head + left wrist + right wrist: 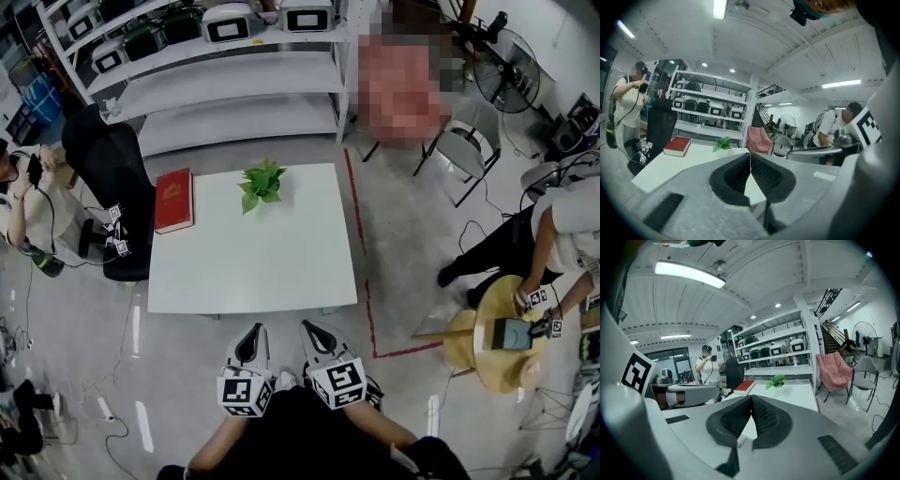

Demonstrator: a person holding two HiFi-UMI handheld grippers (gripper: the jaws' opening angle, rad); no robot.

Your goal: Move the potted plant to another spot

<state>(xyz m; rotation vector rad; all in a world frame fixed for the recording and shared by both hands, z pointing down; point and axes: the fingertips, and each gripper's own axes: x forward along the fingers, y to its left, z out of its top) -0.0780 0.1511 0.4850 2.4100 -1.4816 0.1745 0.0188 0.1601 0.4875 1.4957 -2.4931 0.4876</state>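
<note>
A small green potted plant stands near the far edge of the white table, right of a red book. It also shows far off in the left gripper view as the plant and in the right gripper view as the plant. My left gripper and right gripper hang side by side just off the table's near edge, well short of the plant. Both are shut with nothing between the jaws, as the left gripper and right gripper show in their own views.
A black office chair stands at the table's left. White shelving with boxes runs behind the table. Red floor tape runs along the right side. People stand at the left and sit at a round wooden table on the right.
</note>
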